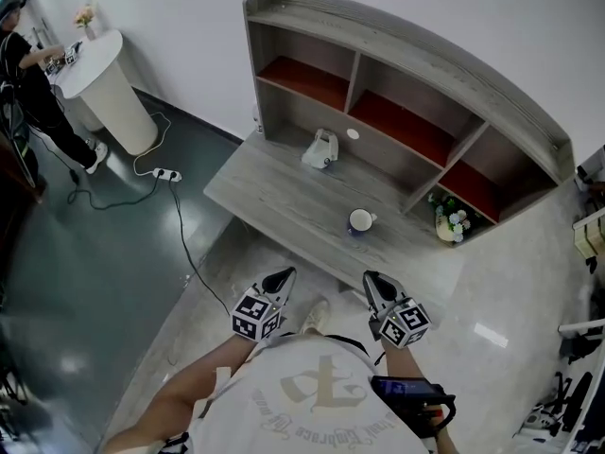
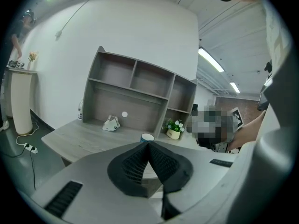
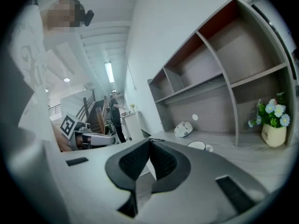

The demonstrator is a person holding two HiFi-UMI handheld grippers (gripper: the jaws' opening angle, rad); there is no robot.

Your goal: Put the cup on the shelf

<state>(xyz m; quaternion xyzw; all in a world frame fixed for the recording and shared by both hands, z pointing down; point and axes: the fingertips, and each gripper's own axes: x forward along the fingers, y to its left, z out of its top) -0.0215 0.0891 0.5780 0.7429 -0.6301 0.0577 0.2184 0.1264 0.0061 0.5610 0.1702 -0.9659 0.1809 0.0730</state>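
Left gripper (image 1: 284, 274): low in head view at 7 o'clock, held out ahead of the torso. Nose toward 1 o'clock, tipped slightly down. Marker cube at its rear, bare forearm (image 1: 180, 395) trailing back toward 7. Jaws shut, pads meeting at the tip in left gripper view (image 2: 148, 143), nothing between them.

Right gripper (image 1: 371, 277): low at 5 o'clock, level with the left one and well apart from it. Nose toward 11 o'clock, close to level, so the two noses converge a little. Black strap unit (image 1: 411, 392) on the wrist behind the cube. Jaws shut too, pads together in right gripper view (image 3: 149, 141), empty.

Cup (image 1: 360, 221): upright on the desk (image 1: 274, 192), near its front edge, handle toward 3 o'clock. At 12 o'clock from the gap between the grippers, clear of both. Not on the shelf (image 1: 406, 78). In left gripper view, rim (image 2: 147, 137) peeking just over the jaw tip at 12; in right gripper view (image 3: 198, 145), at 3 o'clock of the tip.

Shelf at the desk's rear edge, open compartments in two rows. Flower pot (image 1: 452, 220) in the lower end bay, at 3 o'clock of the cup. White object (image 1: 321, 149) on the desk at 11 o'clock of the cup.
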